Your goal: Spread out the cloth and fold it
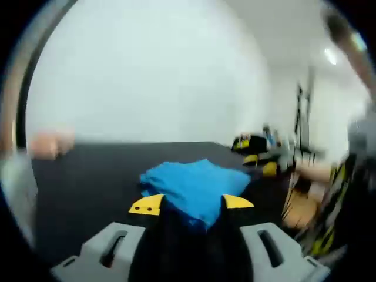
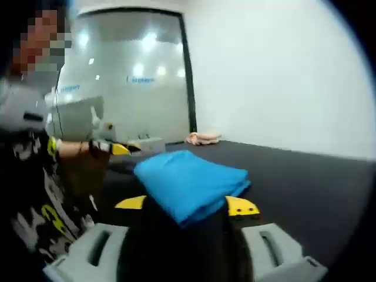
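Bright blue folded cloth (image 1: 197, 187) (image 2: 188, 182) sits bunched on the black table (image 1: 88, 176) (image 2: 305, 176). Left gripper (image 1: 191, 204) and right gripper (image 2: 188, 205) both open, straddling it. Risk: pinching several layers, so it lifts as a wad instead of spreading.

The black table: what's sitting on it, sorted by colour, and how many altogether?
Blue: 1, the folded cloth
Pink: 1, a small bundle at the far edge, too blurred to identify
Total: 2 on the black table
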The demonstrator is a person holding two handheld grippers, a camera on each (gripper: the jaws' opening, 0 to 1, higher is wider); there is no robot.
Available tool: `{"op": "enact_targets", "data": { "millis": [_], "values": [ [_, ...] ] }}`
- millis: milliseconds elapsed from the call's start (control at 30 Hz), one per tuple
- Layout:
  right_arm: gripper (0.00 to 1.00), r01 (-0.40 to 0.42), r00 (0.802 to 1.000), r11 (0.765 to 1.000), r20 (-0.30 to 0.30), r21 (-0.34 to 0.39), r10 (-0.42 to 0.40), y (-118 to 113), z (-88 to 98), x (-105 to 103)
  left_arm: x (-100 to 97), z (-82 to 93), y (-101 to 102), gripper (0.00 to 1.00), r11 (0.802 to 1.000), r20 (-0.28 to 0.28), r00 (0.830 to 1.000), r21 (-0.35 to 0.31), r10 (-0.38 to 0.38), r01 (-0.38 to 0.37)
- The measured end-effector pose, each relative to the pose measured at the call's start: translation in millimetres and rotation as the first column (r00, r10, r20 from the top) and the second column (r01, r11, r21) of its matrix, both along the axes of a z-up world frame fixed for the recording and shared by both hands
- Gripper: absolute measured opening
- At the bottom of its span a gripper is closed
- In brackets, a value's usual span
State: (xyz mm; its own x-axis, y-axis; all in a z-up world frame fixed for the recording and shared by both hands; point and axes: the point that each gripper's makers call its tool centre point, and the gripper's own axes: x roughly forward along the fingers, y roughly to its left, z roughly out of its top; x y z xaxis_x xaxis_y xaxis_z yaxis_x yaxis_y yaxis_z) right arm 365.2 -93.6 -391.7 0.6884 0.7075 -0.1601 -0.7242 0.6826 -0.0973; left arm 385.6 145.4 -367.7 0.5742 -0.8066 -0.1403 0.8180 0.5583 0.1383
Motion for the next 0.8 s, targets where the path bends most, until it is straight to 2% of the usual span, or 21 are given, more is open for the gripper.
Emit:
{"op": "enact_targets", "data": {
  "millis": [33,67,100,167,233,267,300,333,367,400,433,467,533,567,667,733,800],
  "values": [
    [0.31,0.013,1.000,1.000,-0.013,-0.024,-0.013,0,-6.4,1,-3.8,-11.5,-7,0.37,1.000,-0.029,0.999,0.024,0.016,-0.015],
    [0.34,0.010,0.999,1.000,-0.048,-0.021,-0.011,6,-12.8,2,-2.1,-22.0,-9,0.38,0.998,-0.082,0.995,0.026,0.055,-0.053],
    [0.37,-0.005,0.996,1.000,-0.088,-0.003,0.005,12,-18.5,1,-0.1,-36.4,-11,0.40,0.995,-0.173,0.980,0.036,0.095,-0.090],
    [0.39,-0.011,0.992,1.000,-0.122,0.006,0.012,22,-24.9,6,4.7,-51.0,-15,0.41,0.994,-0.253,0.961,0.027,0.112,-0.109],
    [0.39,0.003,0.995,0.996,-0.103,-0.090,-0.013,22,-33.5,14,13.0,-63.1,-12,0.40,0.988,-0.276,0.949,0.057,0.152,-0.142],
    [0.38,-0.001,0.995,0.994,-0.094,-0.112,-0.009,24,-35.1,18,18.4,-72.2,-10,0.39,0.981,-0.271,0.945,0.109,0.183,-0.159],
    [0.38,-0.011,0.995,0.994,-0.101,-0.110,0.000,27,-35.8,21,21.7,-68.9,-14,0.36,0.984,-0.223,0.960,0.097,0.169,-0.151],
    [0.37,-0.016,0.993,0.994,-0.116,-0.109,0.004,31,-37.3,27,24.7,-64.0,-17,0.31,0.986,-0.199,0.966,0.066,0.162,-0.152],
    [0.28,-0.038,0.988,0.996,-0.151,-0.083,0.025,34,-38.6,25,25.6,-67.1,-18,0.27,0.984,-0.237,0.956,0.080,0.174,-0.159],
    [0.22,-0.035,0.988,0.997,-0.150,-0.068,0.024,35,-35.6,27,24.1,-65.8,-19,0.19,0.984,-0.269,0.947,0.083,0.174,-0.157],
    [0.17,-0.041,0.990,0.997,-0.138,-0.068,0.031,36,-34.2,26,20.4,-66.1,-21,0.04,0.985,-0.322,0.931,0.077,0.171,-0.155],
    [0.12,-0.047,0.993,0.996,-0.113,-0.072,0.039,36,-30.9,25,17.6,-66.7,-23,0.03,0.982,-0.384,0.904,0.069,0.186,-0.173],
    [0.06,-0.047,0.997,0.994,-0.065,-0.095,0.041,36,-25.3,23,16.1,-61.7,-27,0.02,0.986,-0.307,0.939,0.105,0.158,-0.132],
    [0.06,-0.044,0.997,0.994,-0.063,-0.097,0.038,36,-23.8,21,15.8,-60.5,-27,0.01,0.984,-0.287,0.944,0.117,0.166,-0.137],
    [0.05,-0.040,0.998,0.993,-0.050,-0.108,0.034,33,-18.0,16,9.2,-48.8,-30,0.01,0.987,-0.297,0.942,0.067,0.158,-0.144],
    [0.05,-0.042,0.998,0.994,-0.049,-0.103,0.037,29,-12.9,11,1.5,-43.1,-31,0.01,0.989,-0.302,0.942,0.064,0.148,-0.135],
    [0.05,-0.051,0.997,0.996,-0.062,-0.067,0.047,28,-7.1,2,-9.9,-38.0,-32,0.01,0.990,-0.292,0.946,0.065,0.141,-0.128]
  ]
}}
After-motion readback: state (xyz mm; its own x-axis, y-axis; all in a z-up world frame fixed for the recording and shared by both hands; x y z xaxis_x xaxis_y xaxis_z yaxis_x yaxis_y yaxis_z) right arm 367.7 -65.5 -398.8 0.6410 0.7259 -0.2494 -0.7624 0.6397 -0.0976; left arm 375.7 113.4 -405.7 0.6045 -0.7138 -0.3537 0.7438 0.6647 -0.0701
